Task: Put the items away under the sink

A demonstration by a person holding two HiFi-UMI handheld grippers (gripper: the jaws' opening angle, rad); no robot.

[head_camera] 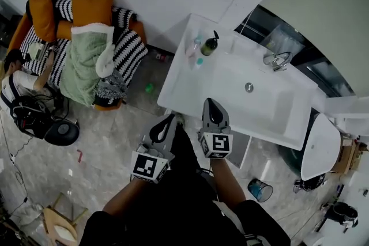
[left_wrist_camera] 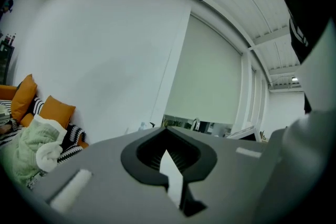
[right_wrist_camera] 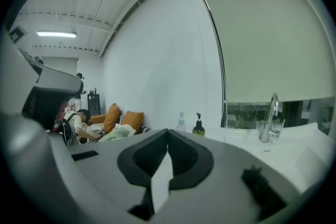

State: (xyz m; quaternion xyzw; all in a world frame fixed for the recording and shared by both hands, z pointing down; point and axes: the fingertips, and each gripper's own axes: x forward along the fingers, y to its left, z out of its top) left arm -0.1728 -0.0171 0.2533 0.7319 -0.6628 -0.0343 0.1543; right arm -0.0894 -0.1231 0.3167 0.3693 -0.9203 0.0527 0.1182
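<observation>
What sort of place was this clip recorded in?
Probably an open-plan room or staged set with a bathroom corner, not a closed bathroom. A white washbasin counter with a faucet and a pump bottle stands against the wall, and a sofa with orange cushions sits along that same wall.

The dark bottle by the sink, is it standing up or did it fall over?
Standing up. The right gripper view shows the dark bottle upright on the sink top, with its pump on top.

No readable text anywhere — bottle labels too small, marker cubes bear patterns only.
</observation>
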